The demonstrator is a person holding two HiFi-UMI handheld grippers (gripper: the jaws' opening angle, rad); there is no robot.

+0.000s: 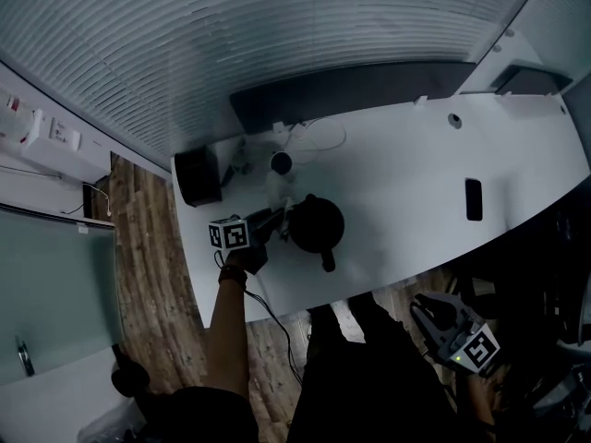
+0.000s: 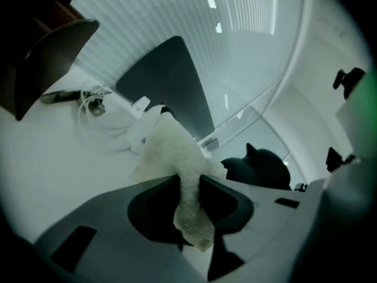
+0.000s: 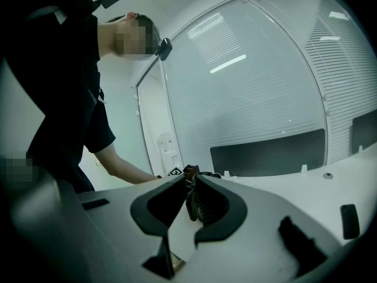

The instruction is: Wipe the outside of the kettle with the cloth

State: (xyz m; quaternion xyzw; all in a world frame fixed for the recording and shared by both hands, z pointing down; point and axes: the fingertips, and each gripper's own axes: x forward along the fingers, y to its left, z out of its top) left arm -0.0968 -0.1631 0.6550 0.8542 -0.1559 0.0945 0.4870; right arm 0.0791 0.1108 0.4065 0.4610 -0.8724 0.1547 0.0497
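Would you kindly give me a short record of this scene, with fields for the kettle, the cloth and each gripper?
kettle: black kettle, standing on the white table
cloth: pale cloth, clamped between the left gripper's jaws
left gripper: left gripper shut on the cloth, close beside the kettle
right gripper: right gripper, jaws close together, nothing between them, held off the table's near edge
contact: whether the cloth touches the kettle cannot be told
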